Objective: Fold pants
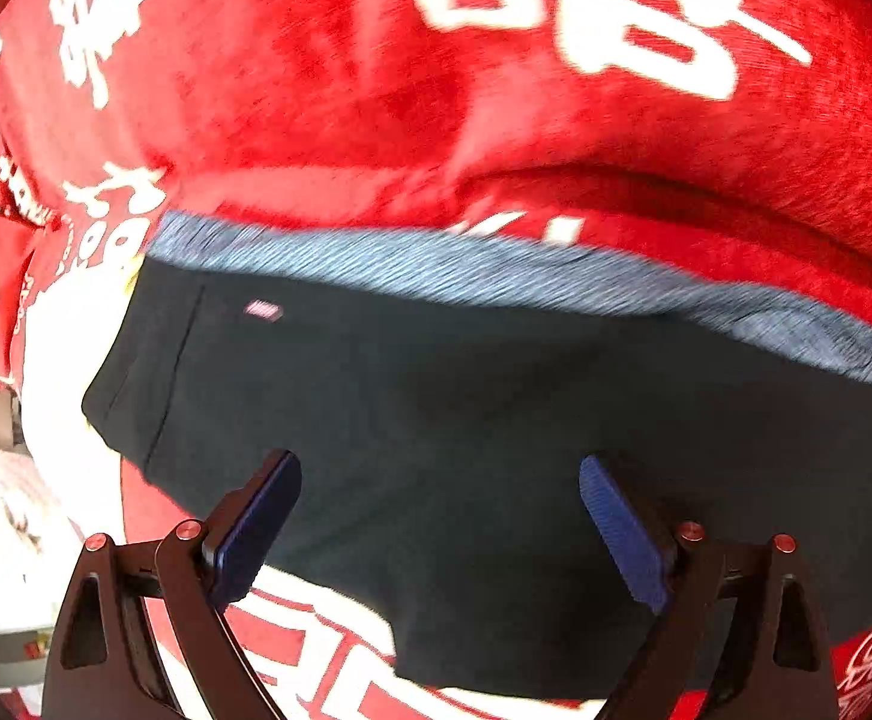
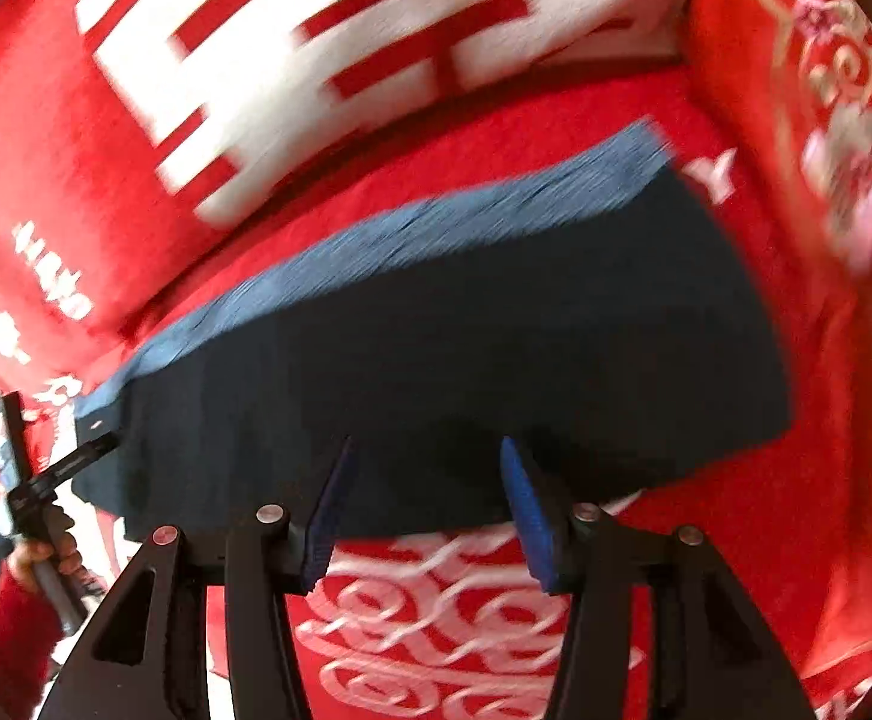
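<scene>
Surface: red blanket (image 1: pixel 327 78), fuzzy, white lettering.
Room: edges blurred, probably clutter at left.
Pants (image 1: pixel 496 450): dark, smooth, heathered blue waistband (image 2: pixel 411 240), lying flat on blanket.
Left gripper (image 1: pixel 440 516): fingers apart, over pants.
Right gripper (image 2: pixel 426 510): fingers apart, at near hem.

Both feeds come to me bright and evenly lit, with no hard glare. My left wrist view is smeared by motion: the white lettering on the red blanket (image 1: pixel 375 90) streaks and the grey waistband (image 1: pixel 496 276) is blurred sideways. My right wrist view is just as smeared, worst along the right edge. The dark pants (image 2: pixel 466 360) read almost black, their detail lost. Fisheye bending curves everything, and the corners go black. The tongs' blue pads (image 1: pixel 622 528) stay fairly sharp.
</scene>
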Tool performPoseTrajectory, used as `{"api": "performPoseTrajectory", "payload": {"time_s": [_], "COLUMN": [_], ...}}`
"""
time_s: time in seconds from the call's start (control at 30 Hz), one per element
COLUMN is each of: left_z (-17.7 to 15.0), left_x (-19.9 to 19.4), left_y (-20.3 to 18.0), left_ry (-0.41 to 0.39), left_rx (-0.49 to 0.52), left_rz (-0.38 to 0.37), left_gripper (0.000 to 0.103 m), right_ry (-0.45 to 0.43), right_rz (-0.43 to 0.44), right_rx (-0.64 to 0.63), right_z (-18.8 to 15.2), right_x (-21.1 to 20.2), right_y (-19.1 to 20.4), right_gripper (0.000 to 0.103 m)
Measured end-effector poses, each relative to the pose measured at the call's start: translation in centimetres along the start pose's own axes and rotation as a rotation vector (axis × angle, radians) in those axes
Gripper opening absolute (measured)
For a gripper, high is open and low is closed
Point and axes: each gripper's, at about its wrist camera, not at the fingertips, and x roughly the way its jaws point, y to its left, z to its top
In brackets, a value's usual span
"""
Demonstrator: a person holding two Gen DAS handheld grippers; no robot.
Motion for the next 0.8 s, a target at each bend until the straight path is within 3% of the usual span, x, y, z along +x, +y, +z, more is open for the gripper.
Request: {"api": "performPoseTrajectory", "payload": {"time_s": [0.2,0.3,0.47,0.53,0.6,0.63,0.8], "left_z": [-0.7,2.2,4.3,4.3,4.0,3.8,3.9], "left_x": [0.9,2.7,4.7,6.3,7.8,7.9,8.3], "left_y": [3.9,5.7,9.6,10.9,12.0,12.6,13.3], "left_ry": [-0.014,-0.029,-0.074,-0.056,-0.021,-0.036,-0.073], "left_rx": [0.022,0.053,0.127,0.148,0.161,0.152,0.172], "left_rz": [-0.030,-0.031,-0.002,0.012,-0.006,-0.045,-0.067], "left_gripper": [0.095,0.095,0.095,0.095,0.095,0.099,0.102], "right_ry": [0.063,0.085,0.146,0.181,0.202,0.208,0.188], "right_rz": [0.176,0.257,0.387,0.433,0.438,0.433,0.434], "right_rx": [-0.008,0.005,0.055,0.089,0.109,0.117,0.156], "right_z": [-3.6,-6.6,-10.8,-12.3,-13.2,-13.7,-14.3], "right_x": [2.9,5.7,10.2,12.4,14.5,15.2,17.3], "right_y": [7.7,12.0,19.0,21.0,23.0,23.5,25.2], "right_gripper": [0.058,0.058,0.058,0.058,0.058,0.058,0.058]}}
